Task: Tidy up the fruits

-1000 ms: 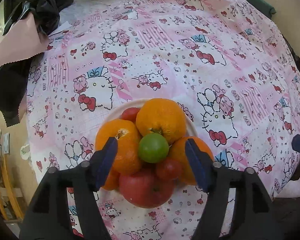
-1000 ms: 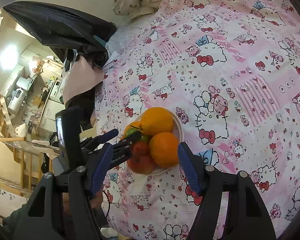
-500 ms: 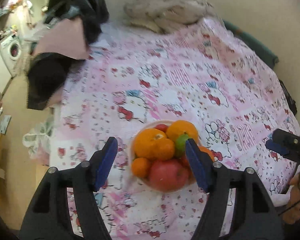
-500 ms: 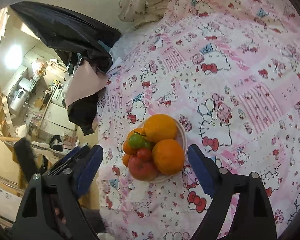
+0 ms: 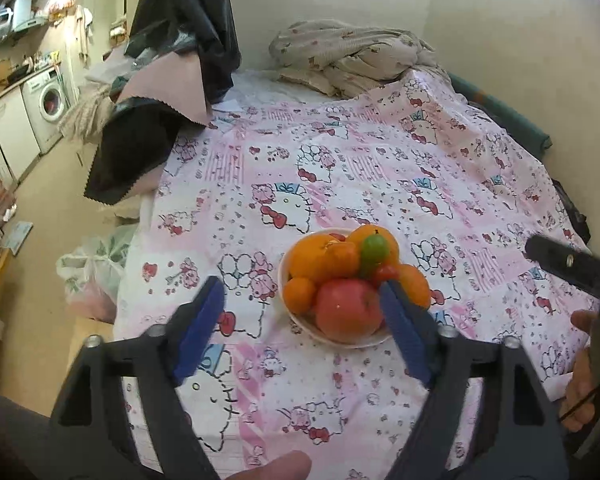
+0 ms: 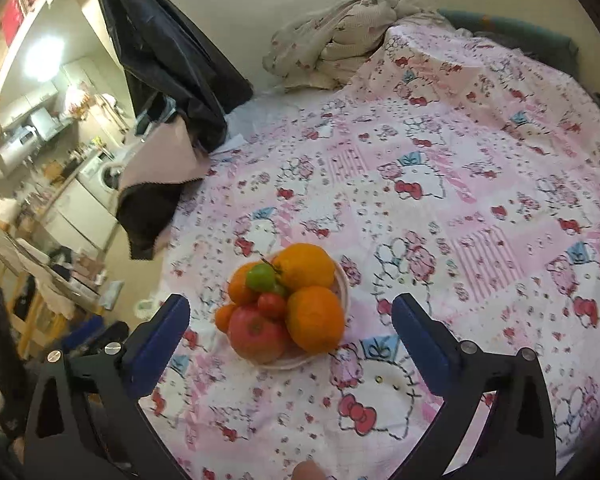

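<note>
A white bowl (image 5: 296, 326) heaped with fruit stands on the pink cartoon-print cloth (image 5: 380, 168). It holds several oranges (image 5: 314, 258), a big red tomato (image 5: 348, 310), a small red tomato (image 6: 272, 305) and a green lime (image 5: 374, 249). The bowl also shows in the right wrist view (image 6: 342, 280). My left gripper (image 5: 300, 334) is open and empty, raised above and in front of the bowl. My right gripper (image 6: 290, 344) is open and empty, also raised in front of the bowl. Part of the right gripper shows at the right edge of the left wrist view (image 5: 572, 268).
A crumpled beige cloth (image 5: 352, 52) lies at the back by the wall. A black jacket (image 5: 188, 28) and a pink-and-black cloth (image 5: 148, 128) hang over the left edge. A plastic bag (image 5: 94, 276) sits on the floor at the left.
Both grippers have pulled back and up from the bowl, which now looks smaller and farther. The left gripper is no longer around the fruit. Both stay open and empty.
</note>
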Demonstrator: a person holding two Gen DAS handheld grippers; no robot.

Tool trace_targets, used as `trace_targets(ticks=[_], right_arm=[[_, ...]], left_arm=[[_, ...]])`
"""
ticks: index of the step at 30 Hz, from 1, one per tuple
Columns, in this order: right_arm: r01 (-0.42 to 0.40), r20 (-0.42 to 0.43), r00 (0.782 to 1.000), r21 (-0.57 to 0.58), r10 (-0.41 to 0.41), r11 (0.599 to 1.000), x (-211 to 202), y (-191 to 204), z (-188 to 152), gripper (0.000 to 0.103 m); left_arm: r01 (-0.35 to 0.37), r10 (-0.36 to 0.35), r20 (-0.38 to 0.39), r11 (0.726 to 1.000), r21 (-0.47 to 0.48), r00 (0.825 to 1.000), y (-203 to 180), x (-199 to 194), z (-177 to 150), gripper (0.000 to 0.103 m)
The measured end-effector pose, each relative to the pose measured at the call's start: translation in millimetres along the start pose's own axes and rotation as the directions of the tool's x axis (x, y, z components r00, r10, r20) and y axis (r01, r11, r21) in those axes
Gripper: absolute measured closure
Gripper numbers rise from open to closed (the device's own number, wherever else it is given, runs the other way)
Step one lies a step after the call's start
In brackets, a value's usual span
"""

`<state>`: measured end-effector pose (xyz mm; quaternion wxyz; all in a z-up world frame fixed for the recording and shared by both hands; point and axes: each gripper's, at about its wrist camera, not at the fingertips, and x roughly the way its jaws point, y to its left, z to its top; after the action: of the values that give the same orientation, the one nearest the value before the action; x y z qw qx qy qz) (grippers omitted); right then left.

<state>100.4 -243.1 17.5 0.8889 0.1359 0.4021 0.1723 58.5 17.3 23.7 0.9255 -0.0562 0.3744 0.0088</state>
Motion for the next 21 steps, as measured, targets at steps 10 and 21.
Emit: trace_targets(ticks=[10, 21], right_arm=[[0.155, 0.092, 0.985, -0.112, -0.145, 0.982, 0, 28, -36, 0.000], [0.170, 0.076, 0.984, -0.155, -0.160, 0.973, 15, 37, -39, 0.000]], left_arm=[[-0.026, 0.026, 0.044, 1.000, 0.000, 0.999, 2, -10, -15, 0.000], [-0.072, 0.072, 0.004, 0.997, -0.003, 0.997, 6, 4, -19, 0.000]])
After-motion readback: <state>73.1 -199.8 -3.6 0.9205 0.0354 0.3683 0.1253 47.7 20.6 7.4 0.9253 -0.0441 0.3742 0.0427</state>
